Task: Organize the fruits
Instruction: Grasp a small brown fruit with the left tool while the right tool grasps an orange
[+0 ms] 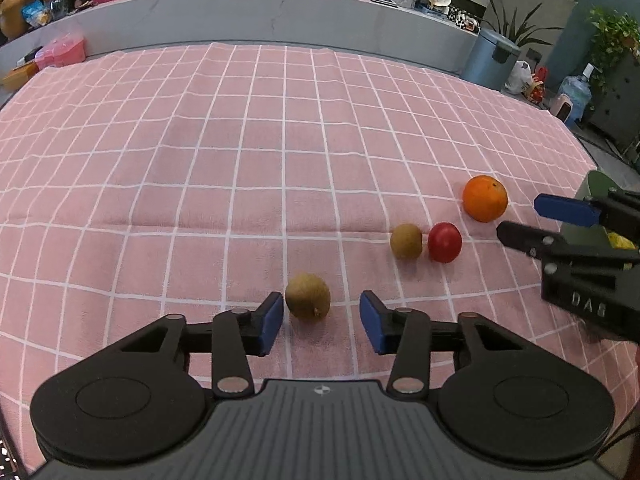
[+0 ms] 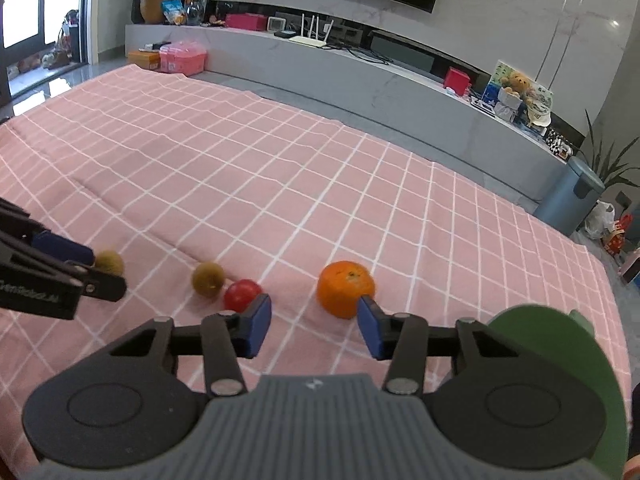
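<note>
Even indoor light is filling both views; window [image 2: 22,4] is glaring at far left. Fruits are casting soft, faint shadows on the cloth [image 1: 240,140]. Fisheye is bending grid lines at edges; orange [image 2: 346,294] is slightly motion-blurred.

Tablecloth [image 1: 200,160] was pink, white grid. Orange [image 1: 485,198] orange, tomato [image 1: 444,242] red, kiwis [image 1: 307,297] brown-green. Bowl [image 2: 560,344] green. Claw pads [image 1: 272,322] blue.

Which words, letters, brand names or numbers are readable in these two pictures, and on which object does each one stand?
"DAS": raised letters on the black body of the right gripper, seen from the left wrist camera; they may be part of a longer word.
Pale lettering on the black body of the left gripper, seen from the right wrist camera: too blurred to read.
Small emblem on each gripper's grey housing: a sign, not text.
Boxes and pictures on the far shelf: too small to read.
</note>
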### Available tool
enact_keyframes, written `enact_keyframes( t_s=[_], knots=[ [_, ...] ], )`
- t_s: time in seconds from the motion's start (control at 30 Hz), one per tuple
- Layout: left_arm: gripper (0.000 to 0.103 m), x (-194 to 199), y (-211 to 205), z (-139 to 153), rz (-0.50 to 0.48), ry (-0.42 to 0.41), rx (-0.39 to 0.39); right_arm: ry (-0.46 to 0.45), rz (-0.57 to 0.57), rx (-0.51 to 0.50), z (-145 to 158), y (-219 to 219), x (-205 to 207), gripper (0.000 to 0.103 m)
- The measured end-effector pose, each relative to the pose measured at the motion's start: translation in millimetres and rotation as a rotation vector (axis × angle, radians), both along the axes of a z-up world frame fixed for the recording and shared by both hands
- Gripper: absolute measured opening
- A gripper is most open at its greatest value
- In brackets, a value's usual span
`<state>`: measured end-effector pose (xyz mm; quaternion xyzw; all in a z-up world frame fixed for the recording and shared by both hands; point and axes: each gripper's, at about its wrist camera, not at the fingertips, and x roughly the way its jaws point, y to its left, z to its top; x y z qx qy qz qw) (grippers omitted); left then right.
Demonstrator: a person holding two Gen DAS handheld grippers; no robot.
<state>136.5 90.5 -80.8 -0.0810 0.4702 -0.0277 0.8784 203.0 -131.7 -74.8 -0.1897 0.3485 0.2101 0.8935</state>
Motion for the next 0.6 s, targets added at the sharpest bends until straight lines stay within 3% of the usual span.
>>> enact_keyframes(
  t_s=[0.27, 0.6],
  knots=[
    [0.029, 3.3, -3.2, -2.8, -0.011, -0.006, 0.008, 0.059, -0.030, -0.021, -0.2, -1.1, 34.8, 0.042],
    [0.028, 12.0, -5.3, -2.2, -0.025, -0.010, 0.009, 0.155, -0.075, -0.026, -17.2, -0.9, 61.8, 0.042]
  ],
)
